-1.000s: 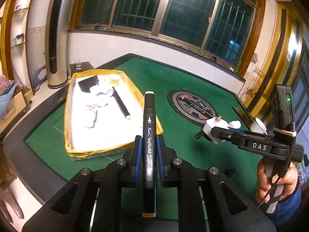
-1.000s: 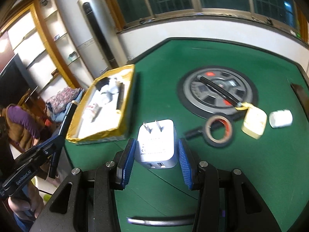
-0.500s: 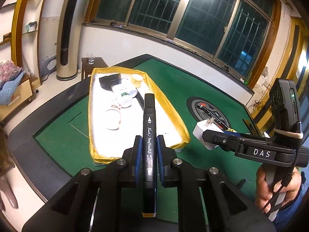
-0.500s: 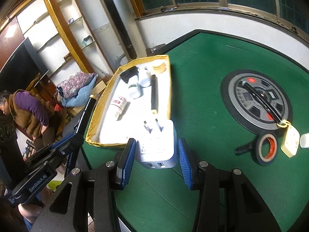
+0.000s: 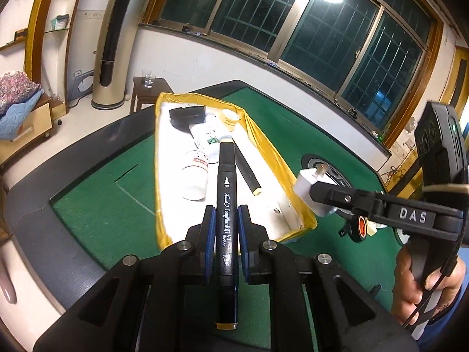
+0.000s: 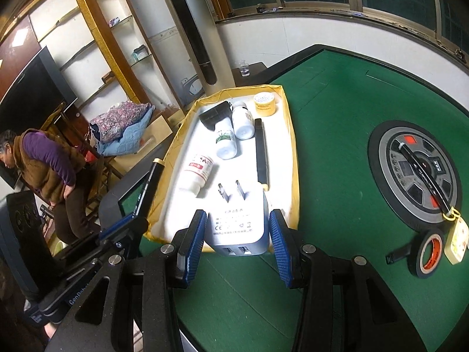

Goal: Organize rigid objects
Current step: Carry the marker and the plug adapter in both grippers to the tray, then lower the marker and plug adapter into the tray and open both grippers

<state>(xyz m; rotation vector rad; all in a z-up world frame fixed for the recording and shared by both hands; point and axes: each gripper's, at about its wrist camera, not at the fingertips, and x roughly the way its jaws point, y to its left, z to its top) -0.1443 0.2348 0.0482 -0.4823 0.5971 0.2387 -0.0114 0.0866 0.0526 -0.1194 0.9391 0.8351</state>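
Left gripper [image 5: 225, 228]: clamped tight on a black art marker [image 5: 226, 205], which runs straight out between the blue pads, its pale cap end over the tray.
Right gripper [image 6: 238, 234]: closed on a white USB wall charger [image 6: 238, 226], pads pressing both its sides, the two prongs pointing ahead toward the tray; seen from the left wrist, the charger hangs just beside the tray's near right corner.
Tray [image 6: 294, 176]: a shallow white tray with a yellow rim, on the green felt table [image 6: 337, 152] at its left side.
In the tray: a white bottle with a red label [image 6: 197, 173] lying on its side; two more white bottles [image 6: 234, 130] side by side further back; a black box [image 6: 215, 115] at the far end; a small yellow jar [image 6: 264, 104] in the far right corner; a second black marker [image 6: 261, 154] lying along the right wall.
On the felt, well apart from the tray: a roll of black tape [image 6: 429, 253], with a cream tag [image 6: 455, 242] touching it, next to a round grey disc [image 6: 416, 176] set in the table.
Bystander: a person in a brown vest [image 6: 47, 173] stands bent over beyond the table.
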